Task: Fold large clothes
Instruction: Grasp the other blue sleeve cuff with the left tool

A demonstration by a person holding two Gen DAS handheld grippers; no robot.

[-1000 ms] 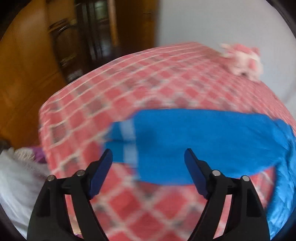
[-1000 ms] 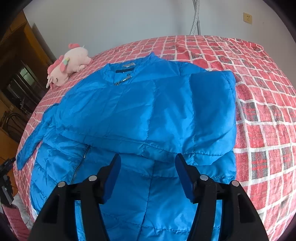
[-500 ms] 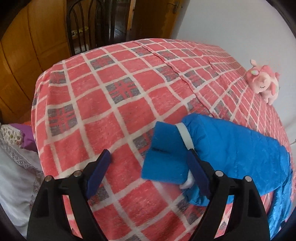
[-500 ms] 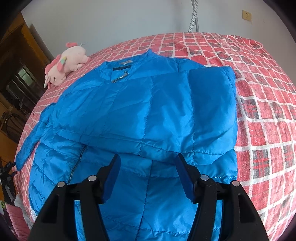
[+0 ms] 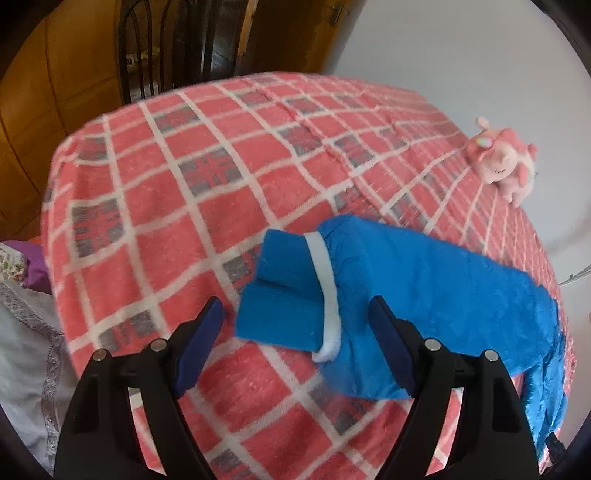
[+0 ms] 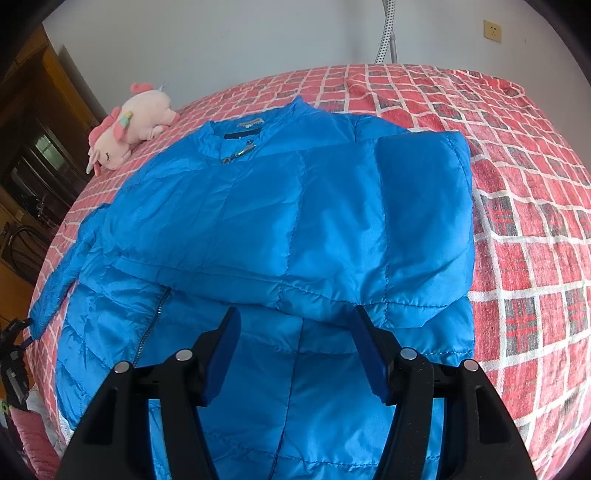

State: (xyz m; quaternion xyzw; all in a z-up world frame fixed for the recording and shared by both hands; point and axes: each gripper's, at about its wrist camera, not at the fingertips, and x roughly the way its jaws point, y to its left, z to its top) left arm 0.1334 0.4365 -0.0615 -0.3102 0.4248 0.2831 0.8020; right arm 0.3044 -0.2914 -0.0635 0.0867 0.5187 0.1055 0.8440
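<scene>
**Inspector:** Jacket (image 6: 280, 229), blue, quilted, lies flat on the red checked blanket (image 6: 524, 236) covering the bed. Collar at the far end, hem at the near edge. One sleeve is folded across the chest; its fold forms the right-hand edge of the garment.

**Clerk:** And the other sleeve?

**Inspector:** The loose sleeve (image 5: 424, 295) stretches out to the left over the blanket, unfolded. Its knit cuff (image 5: 284, 295) has a white band where it meets the quilted part.

**Clerk:** Left gripper?

**Inspector:** The left gripper (image 5: 295, 339) hangs over that cuff, jaws spread wide. The cuff sits between the fingers in the left wrist view, but neither pad presses on it. The right-hand finger overlaps the sleeve in the picture; contact cannot be determined.

**Clerk:** Right gripper?

**Inspector:** The right gripper (image 6: 299, 350) is above the lower middle of the jacket, near the hem, jaws apart, nothing pinched between them.

**Clerk:** Other items?

**Inspector:** A pink plush toy (image 6: 129, 129) at the far left of the bed, just beside the jacket's shoulder. A dark chair (image 5: 147, 48) and wooden furniture beyond the bed's left edge. A wall socket (image 6: 492, 31) on the far wall.
</scene>
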